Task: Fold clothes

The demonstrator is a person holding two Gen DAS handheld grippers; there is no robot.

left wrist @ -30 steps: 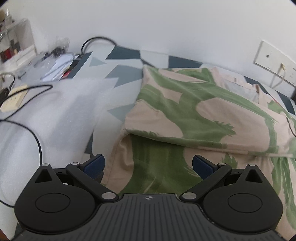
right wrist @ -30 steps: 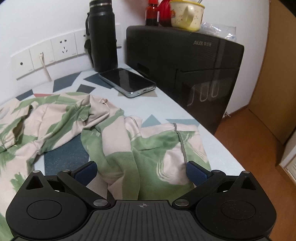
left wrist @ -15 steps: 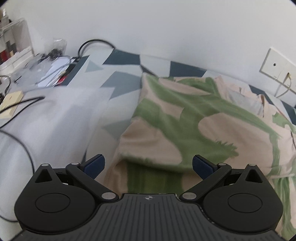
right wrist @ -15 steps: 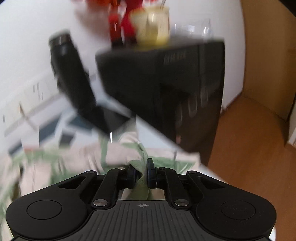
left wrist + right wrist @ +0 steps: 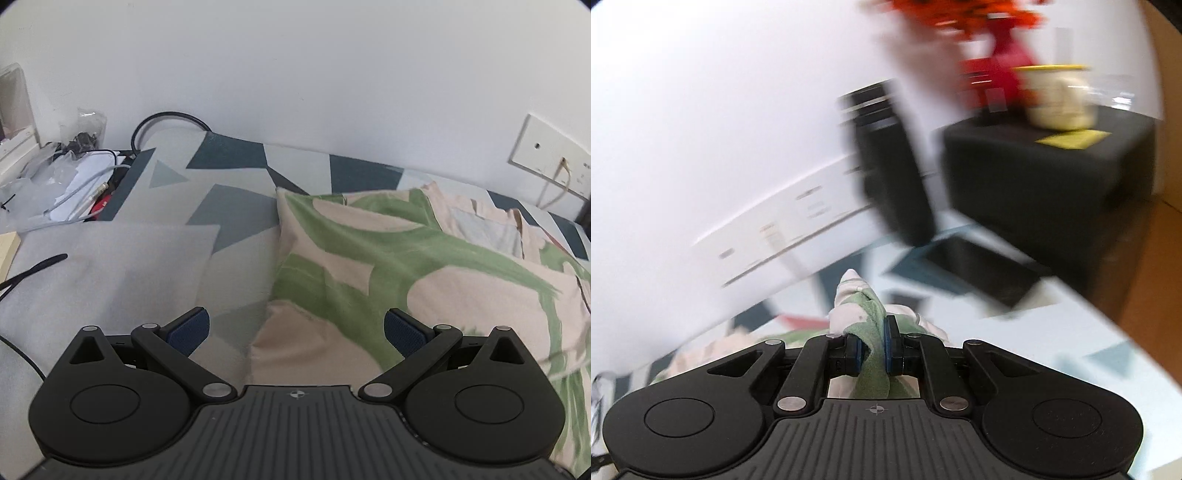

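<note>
A beige garment with green brush-stroke print [image 5: 388,266] lies partly folded on the patterned table, filling the right half of the left wrist view. My left gripper [image 5: 295,330] is open just above the garment's near left edge, its blue pads [image 5: 188,328] wide apart with nothing between them. In the blurred right wrist view my right gripper [image 5: 873,341] is shut on a bunched fold of the same garment [image 5: 862,306], lifted off the table, with cloth poking up past the pads.
A grey foam sheet [image 5: 110,266] and black cables [image 5: 33,266] lie left of the garment, with clutter [image 5: 66,173] at the far left. On the right side stand a black flask [image 5: 890,166], a phone [image 5: 975,269], a black appliance [image 5: 1045,173] carrying a cup, and wall sockets [image 5: 546,158].
My right gripper went from open over the garment to shut on a fold and is swinging up and leftward with it. The left gripper has moved forward over the garment, still open.
</note>
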